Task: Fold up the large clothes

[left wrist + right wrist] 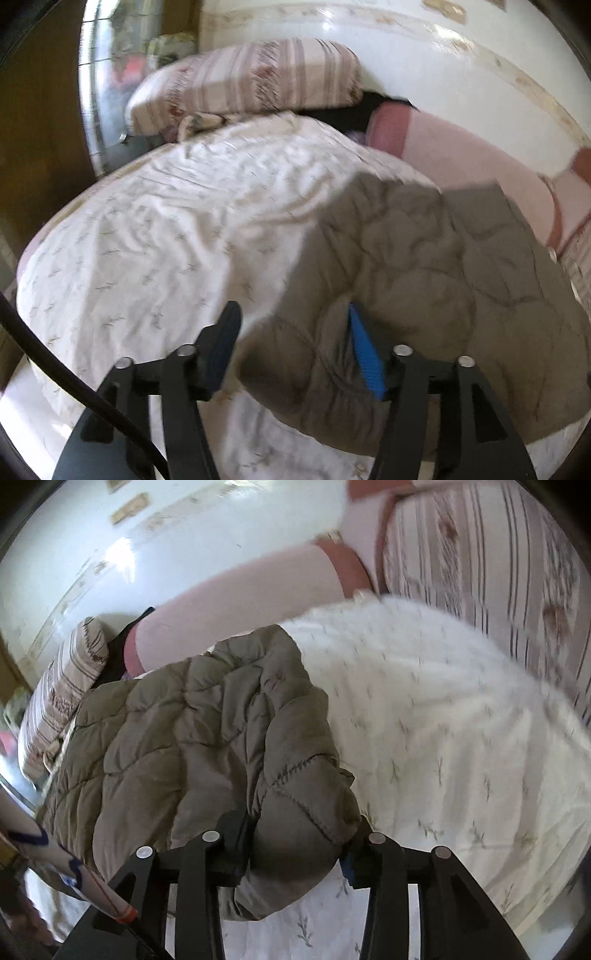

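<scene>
A quilted olive-brown jacket [424, 280] lies bunched on a bed covered by a white sheet [147, 229] printed with small sprigs. In the left wrist view the jacket sits toward the near edge of the bed, its rounded folds heaped in front of the left gripper [295, 332]. That gripper's jaws stand well apart; the blue pad of one finger rests against the jacket's folds while the other finger hangs over bare sheet, so nothing is pinched between them.

In the right wrist view the right gripper [299, 834] has a thick fold of the jacket [192, 723] bulging between its fingers. The jaws are partly closed around it and seem to press it from both sides, though the pads are mostly hidden by fabric.

A striped pillow [243, 85] lies at the far end of the bed by the wall, and a pink bolster [461, 155] runs along the far edge.
</scene>
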A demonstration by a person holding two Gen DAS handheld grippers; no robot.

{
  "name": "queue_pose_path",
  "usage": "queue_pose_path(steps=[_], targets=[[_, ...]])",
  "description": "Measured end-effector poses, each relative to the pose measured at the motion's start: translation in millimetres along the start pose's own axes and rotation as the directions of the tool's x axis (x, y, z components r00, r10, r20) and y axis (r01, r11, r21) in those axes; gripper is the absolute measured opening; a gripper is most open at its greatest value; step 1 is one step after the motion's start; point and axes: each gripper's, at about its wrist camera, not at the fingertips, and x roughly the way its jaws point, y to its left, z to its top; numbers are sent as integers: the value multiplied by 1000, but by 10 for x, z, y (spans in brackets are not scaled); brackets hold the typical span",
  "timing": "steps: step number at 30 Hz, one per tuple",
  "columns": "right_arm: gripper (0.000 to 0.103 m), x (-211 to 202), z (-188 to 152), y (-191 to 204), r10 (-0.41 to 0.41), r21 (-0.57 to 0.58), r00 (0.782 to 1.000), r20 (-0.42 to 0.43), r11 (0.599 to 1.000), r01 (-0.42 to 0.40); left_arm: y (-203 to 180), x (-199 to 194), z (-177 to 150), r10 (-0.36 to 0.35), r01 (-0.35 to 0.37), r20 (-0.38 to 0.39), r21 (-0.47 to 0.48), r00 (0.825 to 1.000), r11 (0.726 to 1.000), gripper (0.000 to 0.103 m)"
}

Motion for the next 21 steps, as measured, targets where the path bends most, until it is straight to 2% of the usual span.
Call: queue_pose_path(steps=[3, 4, 7, 8, 10, 12, 14, 16, 19, 21], targets=[[53, -165, 26, -145, 33, 70, 999, 21, 997, -35, 76, -112, 20, 38, -36, 55, -31, 998, 999, 68], [57, -240, 20, -180, 23, 81, 999, 43, 996, -26, 82, -152, 25, 72, -69, 82, -37, 994, 997, 68], [57, -472, 34, -255, -55, 88, 989, 139, 995, 43, 17, -316, 47, 120, -115, 169, -37, 978, 993, 68], [57, -539, 42, -238, -78, 79, 981, 177, 995, 65, -50, -366, 56, 111, -108, 195, -21, 974, 994, 68], [55, -657, 56, -32, -87, -18, 961, 262, 995, 96, -265, -426, 69, 62, -71, 224, 36, 973, 997, 68], [54, -663, 44, 227, -28, -114, 961, 274, 992, 61, -551, -447, 21, -10, -15, 220, 109, 975, 994, 68], [51, -543, 11, 507, 66, -181, 970, 232, 983, -24, -902, -437, -75, -83, 46, 195, 189, 977, 981, 68], [44, -388, -6, 764, 108, -236, 976, 191, 970, -61, -1206, -383, -157, -142, 97, 162, 261, 976, 961, 68], [44, -150, 4, 1093, 96, -306, 981, 167, 951, -41, -1600, -207, -299, -165, 122, 101, 336, 981, 934, 68], [44, 43, 34, 1242, 107, -317, 985, 137, 947, -58, -1726, -50, -367, -130, 94, 76, 359, 989, 929, 68]])
